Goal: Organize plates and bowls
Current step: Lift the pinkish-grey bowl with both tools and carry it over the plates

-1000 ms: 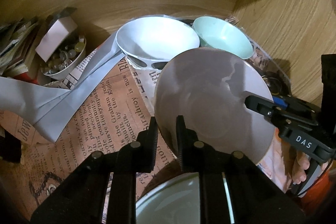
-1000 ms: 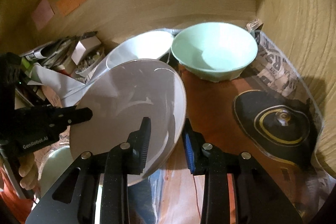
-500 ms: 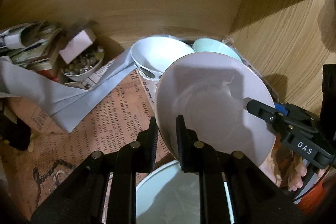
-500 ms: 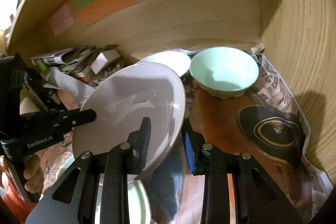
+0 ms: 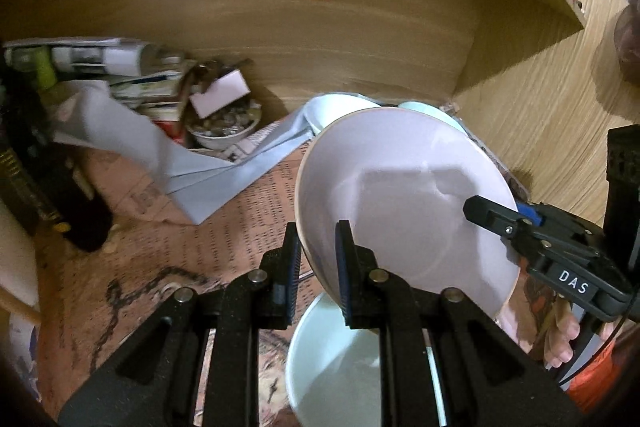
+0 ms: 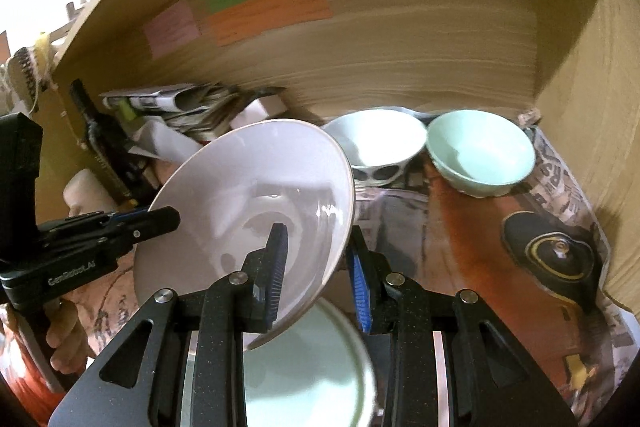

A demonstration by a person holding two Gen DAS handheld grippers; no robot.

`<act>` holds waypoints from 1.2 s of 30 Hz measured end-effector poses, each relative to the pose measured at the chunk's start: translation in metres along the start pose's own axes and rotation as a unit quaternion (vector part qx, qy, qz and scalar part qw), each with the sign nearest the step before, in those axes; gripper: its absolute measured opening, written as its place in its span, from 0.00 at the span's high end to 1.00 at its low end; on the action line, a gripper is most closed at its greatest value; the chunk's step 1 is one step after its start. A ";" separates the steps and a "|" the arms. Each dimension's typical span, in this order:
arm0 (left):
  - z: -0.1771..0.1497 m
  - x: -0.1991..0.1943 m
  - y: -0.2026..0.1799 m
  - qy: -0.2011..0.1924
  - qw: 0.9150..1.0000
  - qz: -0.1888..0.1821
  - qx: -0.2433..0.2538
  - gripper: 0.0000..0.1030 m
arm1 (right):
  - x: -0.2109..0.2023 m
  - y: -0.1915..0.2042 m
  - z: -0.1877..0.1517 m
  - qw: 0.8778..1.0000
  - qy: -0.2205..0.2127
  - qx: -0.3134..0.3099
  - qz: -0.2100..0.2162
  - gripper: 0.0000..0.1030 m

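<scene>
Lining a wooden shelf, a sheet of newspaper under everything. Held tilted above it, in the air, a large white bowl, gripped at two sides of its rim. Clenched on the near left edge of the rim, the left gripper, one finger inside and one outside. Grasping the opposite edge in the same way, the right gripper, its blue pads against the bowl wall. Directly below the held bowl, a pale green bowl, standing on the paper. Behind, near the back wall, a white bowl with dark ovals and a mint bowl, just beside each other. At the left, a small dish of pebbles next to a pile of papers.
</scene>
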State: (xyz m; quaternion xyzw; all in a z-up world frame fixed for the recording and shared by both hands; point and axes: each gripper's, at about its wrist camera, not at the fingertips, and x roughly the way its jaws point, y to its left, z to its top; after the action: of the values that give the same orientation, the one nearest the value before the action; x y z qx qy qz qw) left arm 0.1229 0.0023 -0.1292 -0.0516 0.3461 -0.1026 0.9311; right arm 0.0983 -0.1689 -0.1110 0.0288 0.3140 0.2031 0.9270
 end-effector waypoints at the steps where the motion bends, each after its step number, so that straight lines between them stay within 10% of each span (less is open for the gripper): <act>1: -0.002 -0.004 0.001 -0.004 1.000 0.003 -0.002 0.84 | 0.000 0.005 -0.001 1.000 0.000 -0.003 0.003 0.74; 36: -0.111 -0.099 0.115 -0.036 0.989 0.090 -0.110 0.84 | 0.050 0.136 -0.041 0.988 0.081 -0.095 0.089 0.74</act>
State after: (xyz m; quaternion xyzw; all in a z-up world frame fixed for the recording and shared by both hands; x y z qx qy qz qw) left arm -0.0050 0.1334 -0.1696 -0.1258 0.3243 0.0218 0.9373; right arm 0.0611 -0.0280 -0.1478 -0.0483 0.3630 0.3159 0.8753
